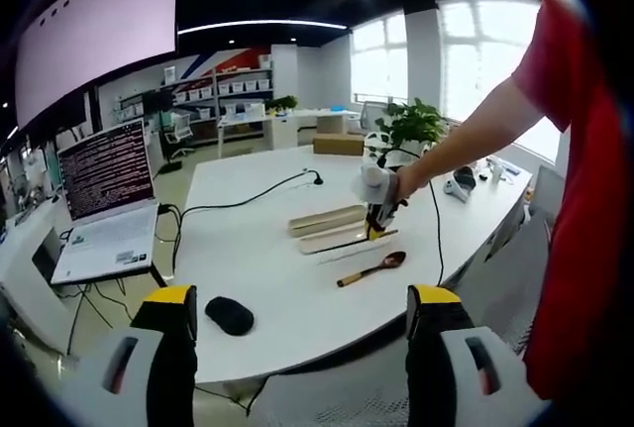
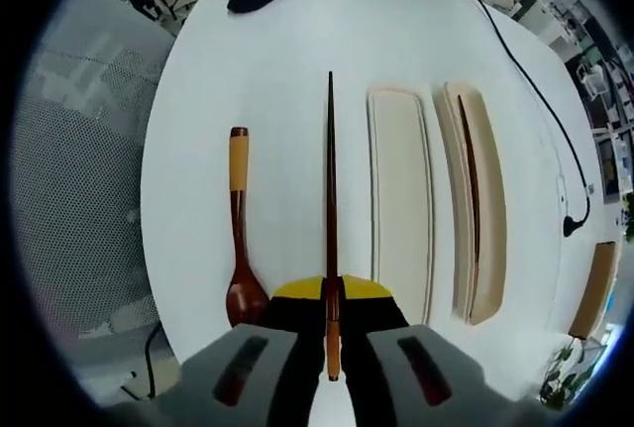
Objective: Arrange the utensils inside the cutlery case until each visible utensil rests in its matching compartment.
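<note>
The right gripper [image 2: 332, 323] is clamped on one end of a chopstick [image 2: 330, 199], whose long axis runs parallel to the open cutlery case [image 2: 474, 199] lying just to its right, spoon [image 2: 238, 239] on the left, while the left gripper [image 1: 302, 323] hangs open, well back from the table [image 1: 258, 268].

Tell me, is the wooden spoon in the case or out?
Out. The wooden spoon lies on the white table, left of the cutlery case, beside the chopstick the right gripper holds.
</note>
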Demonstrator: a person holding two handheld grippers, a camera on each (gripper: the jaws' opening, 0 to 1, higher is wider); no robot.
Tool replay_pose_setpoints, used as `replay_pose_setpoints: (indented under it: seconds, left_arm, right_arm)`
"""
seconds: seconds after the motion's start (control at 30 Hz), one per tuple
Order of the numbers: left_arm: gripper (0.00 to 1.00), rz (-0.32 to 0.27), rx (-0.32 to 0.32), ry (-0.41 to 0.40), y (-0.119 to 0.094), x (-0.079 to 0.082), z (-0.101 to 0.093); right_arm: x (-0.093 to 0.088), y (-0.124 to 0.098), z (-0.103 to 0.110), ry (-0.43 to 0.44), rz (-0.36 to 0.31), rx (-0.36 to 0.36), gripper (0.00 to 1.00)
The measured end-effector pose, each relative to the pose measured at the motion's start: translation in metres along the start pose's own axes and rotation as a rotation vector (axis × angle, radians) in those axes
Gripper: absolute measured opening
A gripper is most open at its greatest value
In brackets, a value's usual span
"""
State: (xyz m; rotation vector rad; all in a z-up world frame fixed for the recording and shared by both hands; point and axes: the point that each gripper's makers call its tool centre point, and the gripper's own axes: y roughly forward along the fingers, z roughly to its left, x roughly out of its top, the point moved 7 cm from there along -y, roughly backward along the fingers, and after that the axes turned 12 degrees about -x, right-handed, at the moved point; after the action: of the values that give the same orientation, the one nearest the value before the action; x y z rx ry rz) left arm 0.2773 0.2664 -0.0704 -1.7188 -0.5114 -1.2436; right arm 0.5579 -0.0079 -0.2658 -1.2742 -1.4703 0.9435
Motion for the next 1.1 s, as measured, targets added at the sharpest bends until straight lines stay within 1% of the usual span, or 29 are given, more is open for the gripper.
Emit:
replay_pose_setpoints:
  seconds: [0.13, 0.37, 0.57, 0.67, 0.9, 1.1]
  left_arm:
    - [0.9, -0.012, -0.002, 0.004, -0.001, 0.001, -0.001]
    - [0.91, -0.015, 0.003, -0.011, -0.003, -0.001, 0.0]
    - [0.91, -0.009, 0.009, -0.013, -0.004, -0.002, 0.002]
    - [0.9, 0.008, 0.014, -0.002, -0.003, -0.004, 0.002]
    - [0.9, 0.012, 0.014, -0.007, -0.002, -0.005, 0.001]
    - [0.9, 0.022, 0.02, -0.007, -0.002, -0.005, 0.001]
  right_arm:
    - [0.0, -0.001, 0.0, 0.009, -0.003, -0.003, 0.0]
    - [0.003, -0.005, 0.001, 0.021, -0.016, -0.005, 0.0]
    - [0.003, -0.006, -0.007, 0.022, -0.02, -0.007, 0.0]
    - [0.004, -0.009, -0.007, 0.024, -0.023, -0.009, 0.0]
    - [0.002, -0.006, -0.014, 0.02, -0.017, -0.013, 0.0]
    - [0.005, -0.008, -0.019, 0.02, -0.023, -0.022, 0.0]
